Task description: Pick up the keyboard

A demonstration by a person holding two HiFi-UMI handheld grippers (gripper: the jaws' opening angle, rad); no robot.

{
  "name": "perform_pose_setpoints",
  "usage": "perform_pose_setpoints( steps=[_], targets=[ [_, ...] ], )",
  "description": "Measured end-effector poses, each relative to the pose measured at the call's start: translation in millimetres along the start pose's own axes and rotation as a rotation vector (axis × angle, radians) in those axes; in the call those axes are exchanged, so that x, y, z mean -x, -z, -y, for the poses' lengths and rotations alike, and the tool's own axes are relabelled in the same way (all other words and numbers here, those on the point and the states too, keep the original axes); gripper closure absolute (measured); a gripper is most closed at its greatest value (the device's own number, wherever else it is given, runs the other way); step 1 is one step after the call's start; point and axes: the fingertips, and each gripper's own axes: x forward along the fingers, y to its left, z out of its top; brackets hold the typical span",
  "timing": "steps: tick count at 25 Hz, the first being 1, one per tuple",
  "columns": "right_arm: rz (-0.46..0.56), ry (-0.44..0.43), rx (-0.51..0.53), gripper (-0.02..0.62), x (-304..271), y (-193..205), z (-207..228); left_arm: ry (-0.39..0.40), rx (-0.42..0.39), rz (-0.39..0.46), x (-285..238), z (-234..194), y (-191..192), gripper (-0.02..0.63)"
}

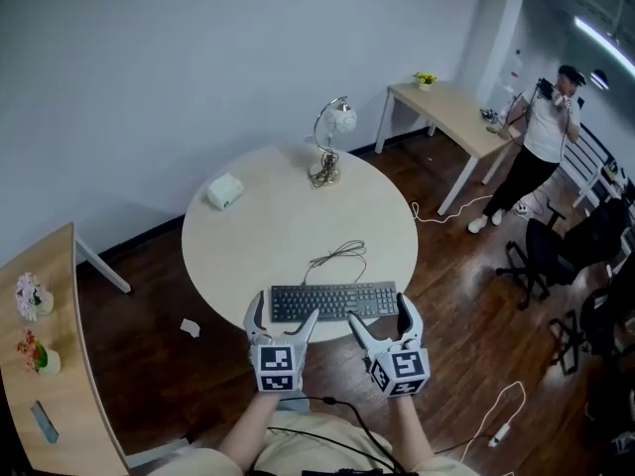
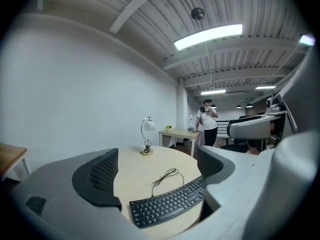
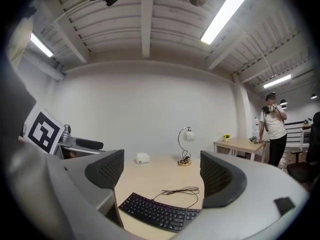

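Head view is showing the keyboard (image 1: 334,301) lying at the table's (image 1: 268,236) near edge. The left gripper (image 1: 287,307) and right gripper (image 1: 380,313) are hovering beside it, jaws gaping wide and holding nothing.

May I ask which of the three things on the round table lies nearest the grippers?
The black keyboard, flat at the near edge of the table just before the left gripper and right gripper; the lamp and white box stand farther back.

No legible text anywhere (keyboard (image 1: 334,301) legends too small)
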Motion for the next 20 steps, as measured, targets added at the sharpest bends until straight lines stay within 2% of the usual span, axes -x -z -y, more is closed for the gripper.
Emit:
perform_pose_setpoints(
  steps=[3, 7, 14, 20],
  targets=[
    [-0.059, -0.033, 0.004, 0.110, -57, 14, -7, 0.034, 0.002, -0.019, -40, -34, 5, 0.121],
    [-0.117, -0.071, -0.031, 0.110, -97, 36, -17, 0.060, 0.019, -0.087, -67, -62, 33, 0.121],
    [-0.257, -0.044, -0.024, 0.110, -119, 94, 4, 0.109, 0.061, -0.266, -83, -75, 104, 0.121],
    [-0.357, -0.019, -0.092, 0.110, -121, 153, 41, 0.178, 0.167, -0.456, -92, -78, 169, 0.121]
  ],
)
